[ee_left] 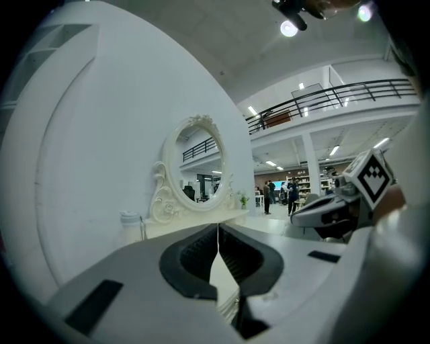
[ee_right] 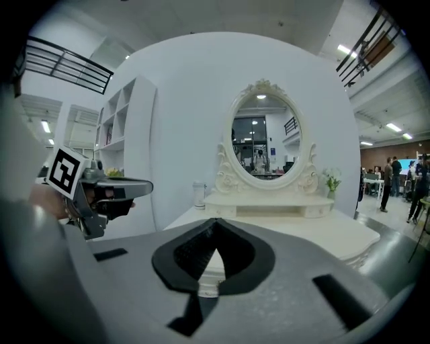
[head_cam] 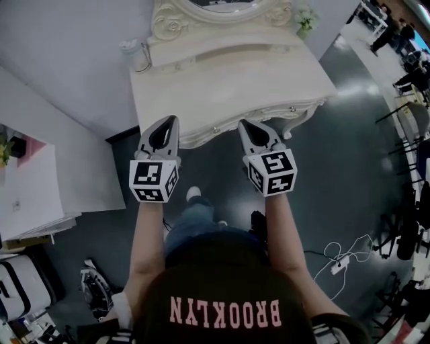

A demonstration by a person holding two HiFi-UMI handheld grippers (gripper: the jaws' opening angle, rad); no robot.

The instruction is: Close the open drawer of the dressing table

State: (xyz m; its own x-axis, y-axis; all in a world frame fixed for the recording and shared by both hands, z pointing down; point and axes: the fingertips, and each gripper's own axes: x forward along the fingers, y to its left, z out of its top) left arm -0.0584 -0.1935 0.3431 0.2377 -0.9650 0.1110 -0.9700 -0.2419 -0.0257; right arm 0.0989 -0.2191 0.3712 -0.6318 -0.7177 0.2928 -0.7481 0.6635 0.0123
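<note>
The cream dressing table [head_cam: 228,87] with an oval mirror [ee_right: 261,142] stands straight ahead of me. Small knobs [head_cam: 215,129] dot its curved front, and from above no drawer visibly sticks out. My left gripper [head_cam: 173,121] hovers at the front edge's left part, jaws shut with nothing between them. My right gripper [head_cam: 243,124] hangs level with it at the front edge's right part, also shut and empty. In the left gripper view the left gripper [ee_left: 217,228] points at the tabletop beside the mirror. In the right gripper view the right gripper [ee_right: 213,222] faces the mirror squarely.
A white jar [head_cam: 136,54] stands at the table's back left and a small plant [head_cam: 306,19] at its back right. A white desk [head_cam: 27,195] lies to my left, a white shelf unit [ee_right: 117,127] stands by the wall, and cables [head_cam: 342,259] trail on the dark floor at right.
</note>
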